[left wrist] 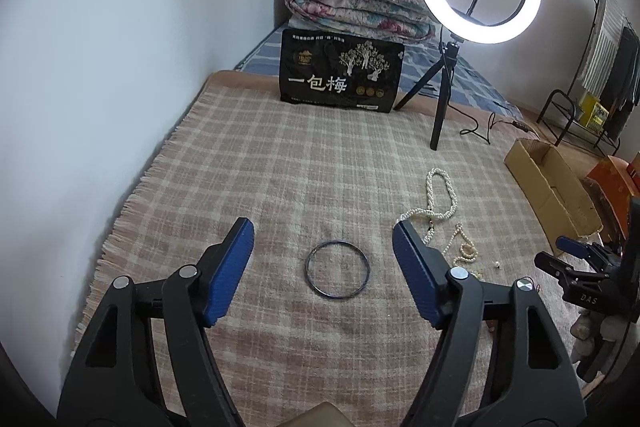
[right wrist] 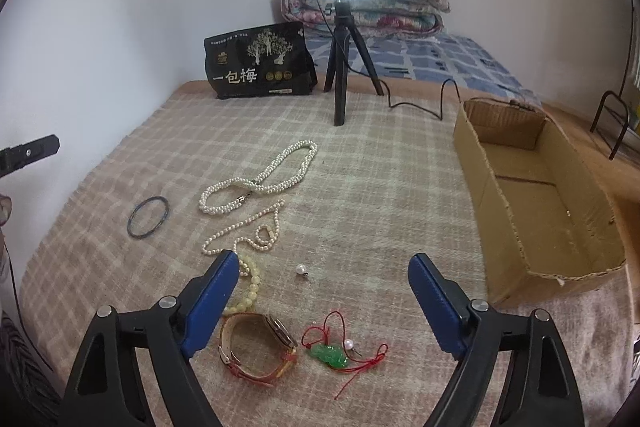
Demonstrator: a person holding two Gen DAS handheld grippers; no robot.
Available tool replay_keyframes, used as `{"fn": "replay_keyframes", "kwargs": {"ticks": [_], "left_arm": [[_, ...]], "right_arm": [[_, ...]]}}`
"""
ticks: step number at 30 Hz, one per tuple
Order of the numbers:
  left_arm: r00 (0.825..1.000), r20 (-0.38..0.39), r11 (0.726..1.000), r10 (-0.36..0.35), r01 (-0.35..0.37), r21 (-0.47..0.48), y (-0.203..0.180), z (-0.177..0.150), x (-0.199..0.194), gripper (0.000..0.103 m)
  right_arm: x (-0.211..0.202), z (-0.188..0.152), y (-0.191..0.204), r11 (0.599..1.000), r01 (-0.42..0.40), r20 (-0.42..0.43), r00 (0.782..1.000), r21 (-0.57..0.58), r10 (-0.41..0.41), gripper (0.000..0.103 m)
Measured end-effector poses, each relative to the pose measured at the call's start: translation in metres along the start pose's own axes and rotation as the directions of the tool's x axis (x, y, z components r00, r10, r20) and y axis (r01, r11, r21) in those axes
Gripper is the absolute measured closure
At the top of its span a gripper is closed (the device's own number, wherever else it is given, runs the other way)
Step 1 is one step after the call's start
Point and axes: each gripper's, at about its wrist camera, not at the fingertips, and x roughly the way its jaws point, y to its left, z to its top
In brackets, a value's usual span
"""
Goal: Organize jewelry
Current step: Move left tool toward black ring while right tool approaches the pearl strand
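Jewelry lies scattered across the plaid blanket [right wrist: 360,187] on the bed, and by my reading the sorting has hardly begun: the cardboard box [right wrist: 536,195], the likely destination at the right edge, looks bare inside apart from a tiny speck I cannot identify. Both tools are spread wide and hold nothing. The left tool [left wrist: 323,239] hovers with its blue ribbed pads either side of a thin dark bangle [left wrist: 337,270], a plain hard hoop lying flat on the blanket, well apart from the rest. The right tool [right wrist: 323,277] hangs above the nearer cluster. Between its fingers sit a wristwatch [right wrist: 260,347] with a reddish-tan leather strap curled into a loop, and just beside it a glossy green carved pendant [right wrist: 330,354] on a thin red cord that trails loosely. A single loose pearl [right wrist: 301,270] with a small metal cap rests a little farther out. Beyond it lie a fine pearl strand [right wrist: 244,231] in loose curves, a thick multi-strand pearl necklace [right wrist: 260,183] twisted into a figure-eight, and a pale yellow bead bracelet [right wrist: 252,287] partly hidden behind the right tool's left finger. The blanket is fuzzy and soft, so small round pieces should stay put, but the cord and strands may snag or drape when lifted. Every piece seen is left to move.
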Motion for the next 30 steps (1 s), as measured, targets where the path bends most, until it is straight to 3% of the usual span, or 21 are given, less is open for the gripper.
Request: {"fn": "replay_keyframes", "kwargs": {"ticks": [8, 9, 18, 30], "left_arm": [[0.991, -0.128, 0.997, -0.031, 0.021, -0.078, 0.014, -0.007, 0.039, 0.042], [0.988, -0.150, 0.996, -0.039, 0.026, -0.090, 0.015, -0.009, 0.043, 0.047], [0.966, -0.253, 0.994, -0.055, 0.030, -0.103, 0.014, -0.022, 0.075, 0.053], [0.955, -0.291, 0.994, -0.057, 0.026, -0.110, 0.011, -0.026, 0.096, 0.053]], "right_arm": [[0.039, 0.014, 0.003, 0.995, -0.079, -0.074, 0.994, 0.054, 0.083, 0.027], [0.043, 0.016, 0.006, 0.994, -0.091, -0.082, 0.992, 0.054, 0.096, 0.030], [0.088, 0.025, 0.012, 0.982, -0.149, -0.155, 0.974, 0.116, 0.166, 0.054], [0.109, 0.030, 0.015, 0.986, -0.138, -0.186, 0.971, 0.090, 0.153, 0.057]]}}
